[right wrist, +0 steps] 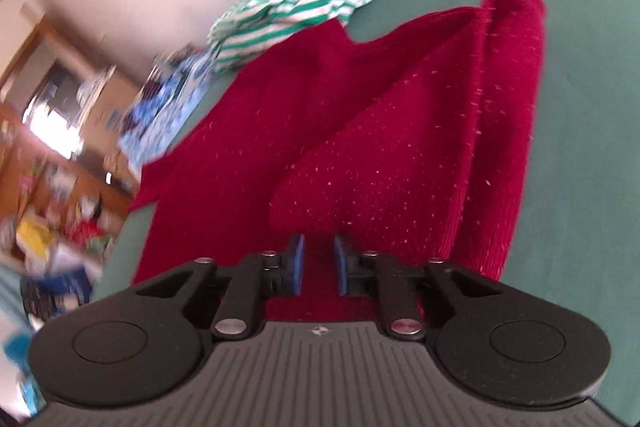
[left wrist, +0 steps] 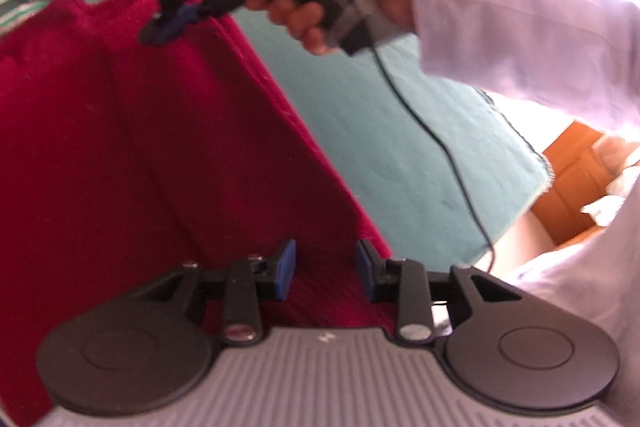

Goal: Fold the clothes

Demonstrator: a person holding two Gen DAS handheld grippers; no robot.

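A dark red knit garment lies on a teal-covered surface. In the left wrist view my left gripper has its blue pads apart, with the red fabric's near edge between and under them. My right gripper, held in a hand, pinches the far edge of the garment. In the right wrist view the right gripper has its pads close together with red garment between them; the cloth is partly folded into layers.
A green-and-white striped garment and a blue patterned one lie at the far edge of the teal surface. Wooden furniture with clutter stands at the left. A cable hangs from the right gripper.
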